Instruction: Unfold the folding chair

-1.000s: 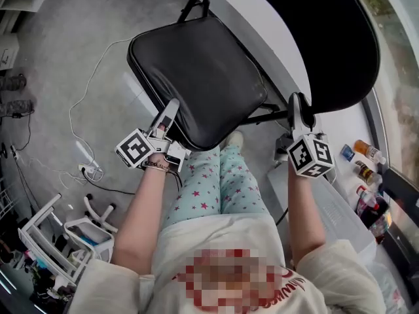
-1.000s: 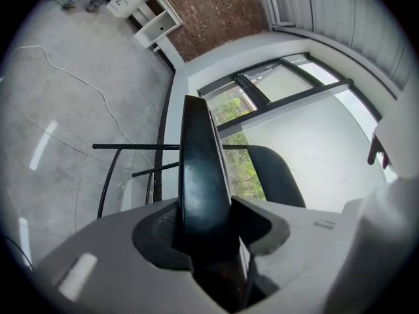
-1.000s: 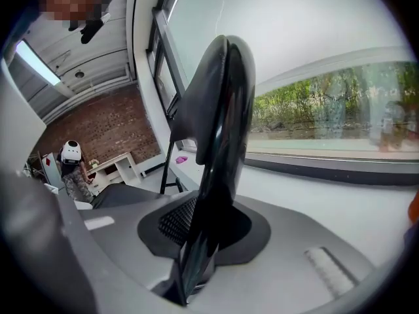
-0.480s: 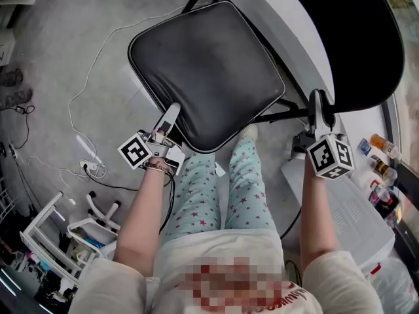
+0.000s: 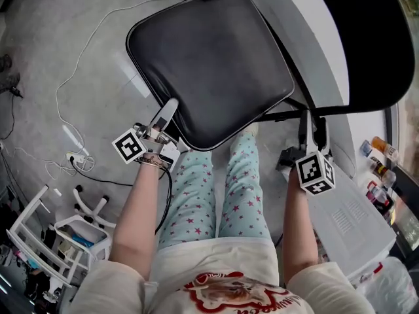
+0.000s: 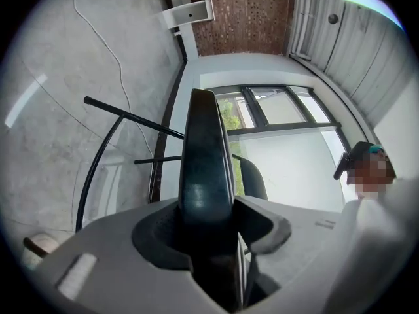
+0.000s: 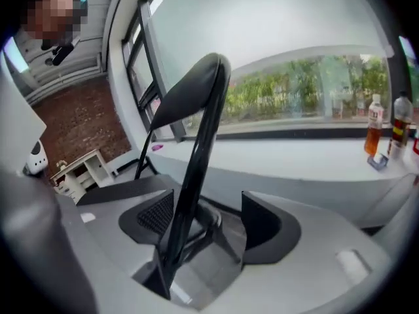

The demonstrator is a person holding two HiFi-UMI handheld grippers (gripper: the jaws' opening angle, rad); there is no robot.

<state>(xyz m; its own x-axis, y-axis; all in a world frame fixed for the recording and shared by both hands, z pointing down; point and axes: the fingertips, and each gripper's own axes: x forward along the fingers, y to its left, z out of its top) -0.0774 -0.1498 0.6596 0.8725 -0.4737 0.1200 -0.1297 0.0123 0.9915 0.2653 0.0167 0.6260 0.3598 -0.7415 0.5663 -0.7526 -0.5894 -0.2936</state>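
The chair [image 5: 216,57] stands open in the upper middle of the head view, its black seat [image 5: 196,51] lying flat over the grey floor [image 5: 46,51] and its backrest [image 5: 373,38] filling the upper right corner.

The left gripper [image 5: 169,108] reaches up from the lower left and meets the seat's near edge. In the left gripper view [image 6: 213,224] that edge [image 6: 200,156] rises edge-on out of the jaws, which are clamped on it with no gap either side.

The right gripper [image 5: 312,131] sits at the centre right, on the black frame tube [image 5: 308,113] under the backrest. Its own view [image 7: 206,218] shows the jaws parted – the tube [image 7: 196,169] stands between them, close to the pad on the picture's left, well clear of the other.

A white cable [image 5: 69,90] trails over the floor at the left. The person's legs [image 5: 216,188] stand just below the seat, and bottles [image 5: 383,149] show at the right edge.
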